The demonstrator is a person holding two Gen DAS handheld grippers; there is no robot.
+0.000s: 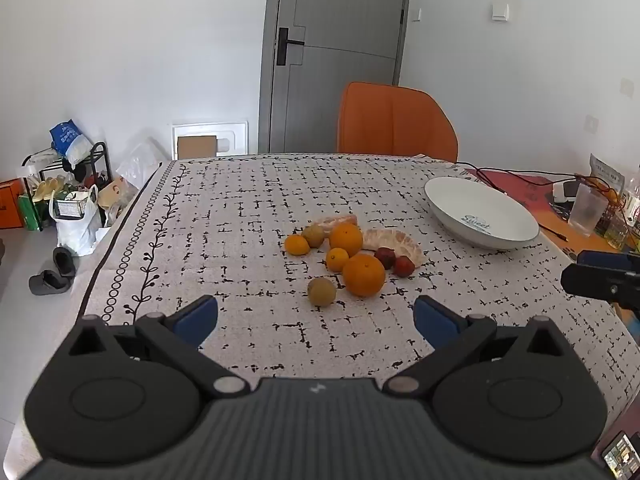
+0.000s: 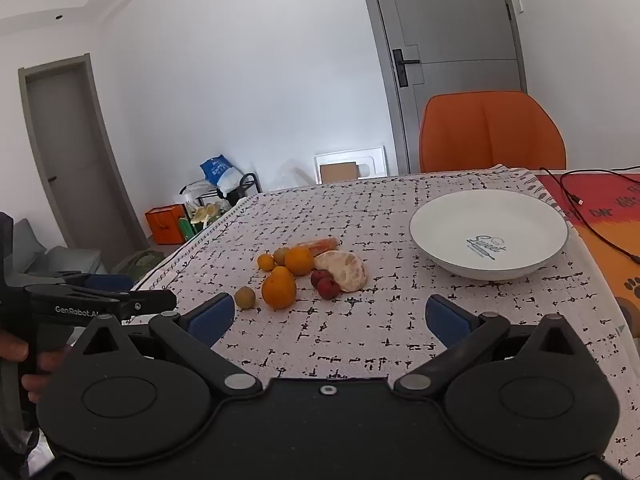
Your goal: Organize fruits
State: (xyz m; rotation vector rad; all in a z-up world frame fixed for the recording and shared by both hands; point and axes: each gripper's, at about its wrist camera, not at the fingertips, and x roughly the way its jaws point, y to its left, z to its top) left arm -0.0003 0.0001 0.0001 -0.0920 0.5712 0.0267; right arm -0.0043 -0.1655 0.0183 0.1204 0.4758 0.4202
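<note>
A cluster of fruit lies on the patterned tablecloth: two large oranges (image 1: pixel 363 274) (image 1: pixel 346 239), two small oranges (image 1: pixel 297 245), two brownish kiwis (image 1: pixel 321 291), two dark red fruits (image 1: pixel 403 266) and peeled citrus pieces (image 1: pixel 394 241). The cluster also shows in the right wrist view (image 2: pixel 279 286). An empty white bowl (image 1: pixel 480 212) (image 2: pixel 489 233) sits to the right. My left gripper (image 1: pixel 316 318) is open and empty, short of the nearest kiwi. My right gripper (image 2: pixel 330 316) is open and empty, nearer than the fruit.
An orange chair (image 1: pixel 394 122) stands at the table's far side. Cables (image 2: pixel 588 208), a plastic cup (image 1: pixel 586 210) and clutter lie at the right. The table's left edge (image 1: pixel 120 232) drops to the floor with bags and slippers. The left gripper's body (image 2: pixel 100 304) shows at left.
</note>
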